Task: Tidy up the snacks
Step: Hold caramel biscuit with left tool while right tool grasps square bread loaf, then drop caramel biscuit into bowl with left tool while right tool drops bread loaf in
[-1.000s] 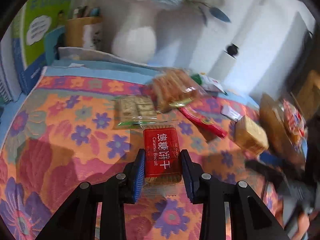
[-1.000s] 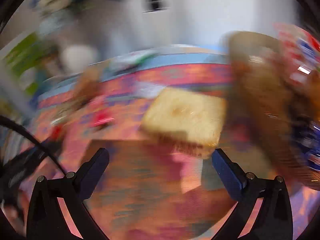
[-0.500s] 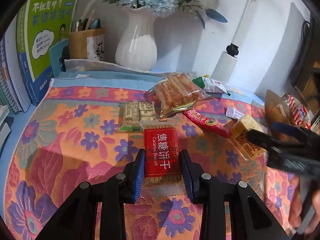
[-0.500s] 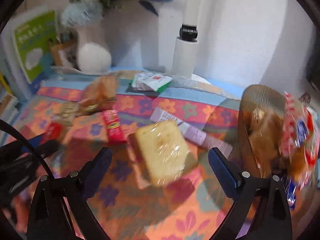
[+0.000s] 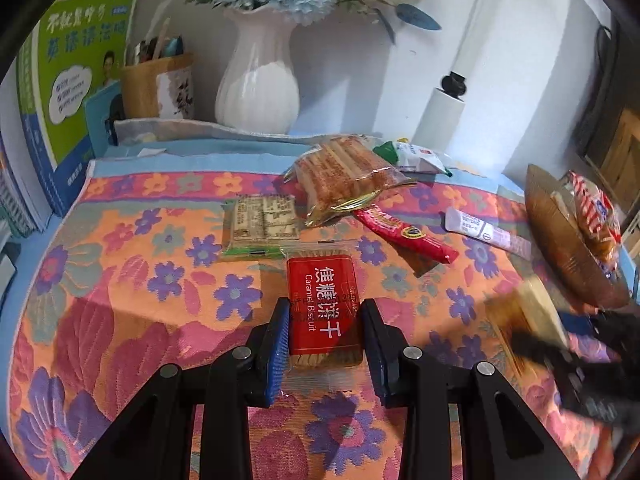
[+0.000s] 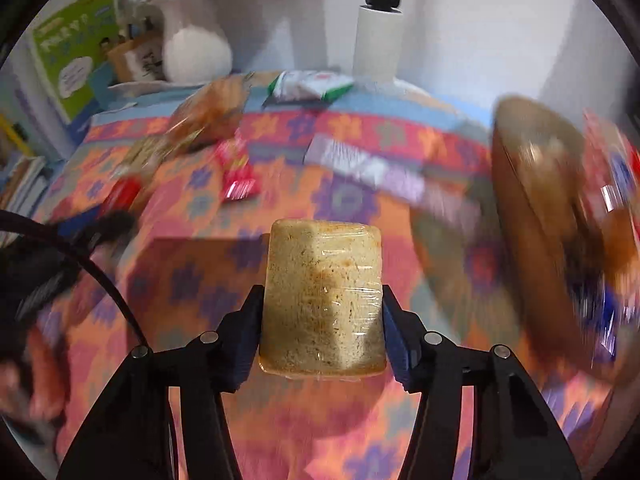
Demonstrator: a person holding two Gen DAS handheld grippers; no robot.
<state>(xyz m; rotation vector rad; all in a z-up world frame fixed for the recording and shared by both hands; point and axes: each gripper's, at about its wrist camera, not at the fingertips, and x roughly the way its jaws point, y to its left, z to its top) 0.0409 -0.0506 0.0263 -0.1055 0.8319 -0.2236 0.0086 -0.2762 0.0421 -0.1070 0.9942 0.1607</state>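
Floral counter (image 5: 120,248) fills both views. Left claw (image 5: 324,330) clamps the caramel biscuit pack (image 5: 322,304); right claw (image 6: 322,320) grips the wrapped cake (image 6: 324,288), probably bound for the basket (image 6: 532,184) at right.

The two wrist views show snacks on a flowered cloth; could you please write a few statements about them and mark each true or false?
1. The left gripper is closed on a red biscuit pack. True.
2. The right gripper is open and holds nothing. False: it grips a wrapped bread slice.
3. The white vase holds blue flowers. True.
4. The basket stands at the cloth's left edge. False: it is at the right.
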